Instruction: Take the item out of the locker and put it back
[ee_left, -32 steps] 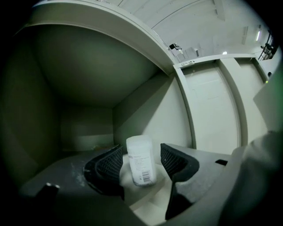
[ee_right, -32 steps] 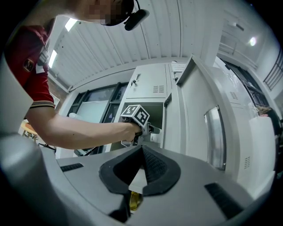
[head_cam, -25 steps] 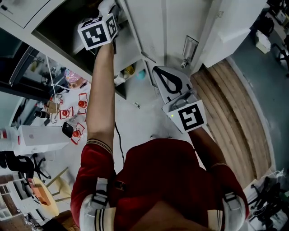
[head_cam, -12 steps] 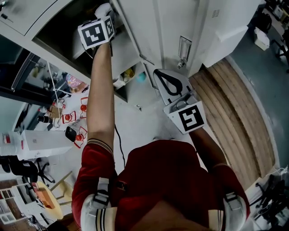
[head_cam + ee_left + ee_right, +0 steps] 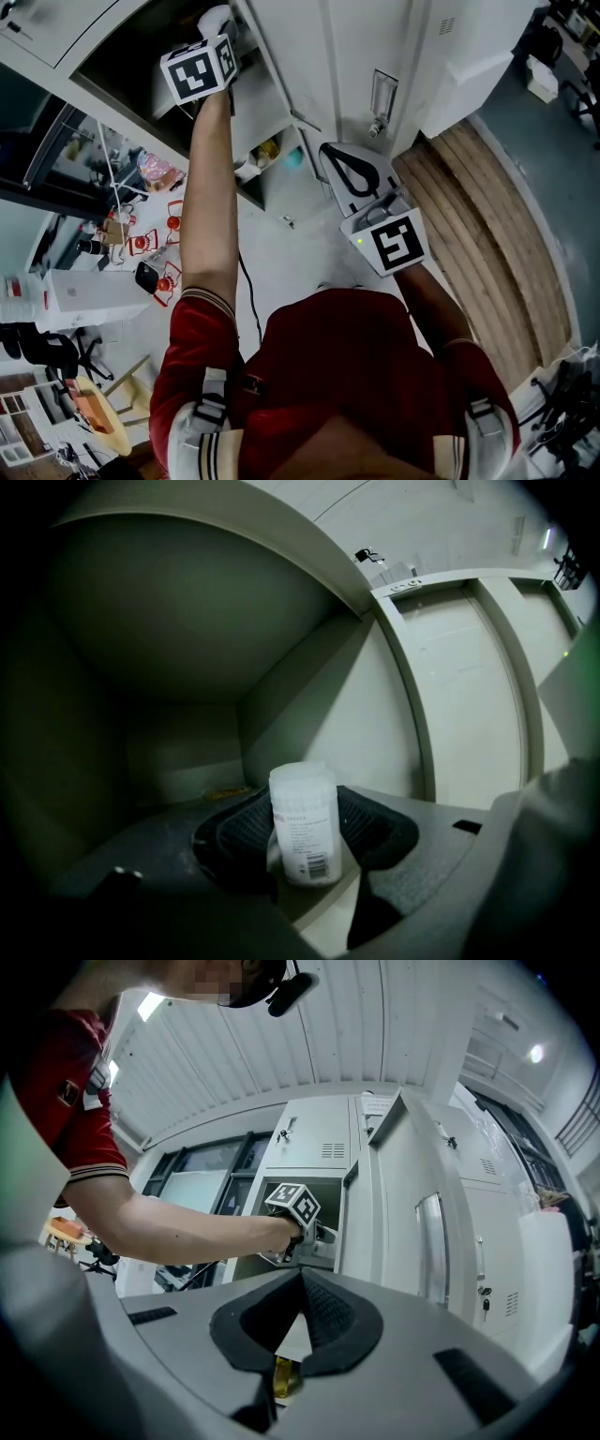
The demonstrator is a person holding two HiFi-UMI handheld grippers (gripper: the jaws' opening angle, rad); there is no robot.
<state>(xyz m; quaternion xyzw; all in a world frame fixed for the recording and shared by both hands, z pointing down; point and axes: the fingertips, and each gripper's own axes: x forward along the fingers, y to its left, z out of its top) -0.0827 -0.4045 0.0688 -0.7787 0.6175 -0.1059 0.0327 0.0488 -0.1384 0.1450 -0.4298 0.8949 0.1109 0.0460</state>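
Left tongs (image 5: 305, 803) are reaching into the open locker (image 5: 178, 658). The white bottle (image 5: 303, 825) stands upright between their pads, with its printed label and barcode facing us. The jaws have just been closing and the pads now sit against both sides of the bottle, so we read it as gripped. We can't tell if its base rests on the locker floor or hangs just clear. Beyond the bottle a small yellowish scrap (image 5: 220, 791) lies by the locker's back wall (image 5: 178, 761), too small to identify. Right tongs (image 5: 300, 1274) are outside the locker, closed tip to tip with nothing held. Through the slot under their tips we see something yellow (image 5: 286, 1377) that we can't identify. Ahead of the right tongs and slightly above them are the left tongs' marker cube (image 5: 292, 1202) and the person's bare forearm (image 5: 187, 1232), which runs back to a red sleeve (image 5: 89, 1147). Just right of that cube the locker door (image 5: 403, 1194) stands open, with a long handle (image 5: 427, 1246) on its face. In the head view, a lower compartment (image 5: 272, 150) below the left tongs is open, with yellow and teal things inside. Wood-plank flooring (image 5: 487, 216) lies to the right of the right tongs.
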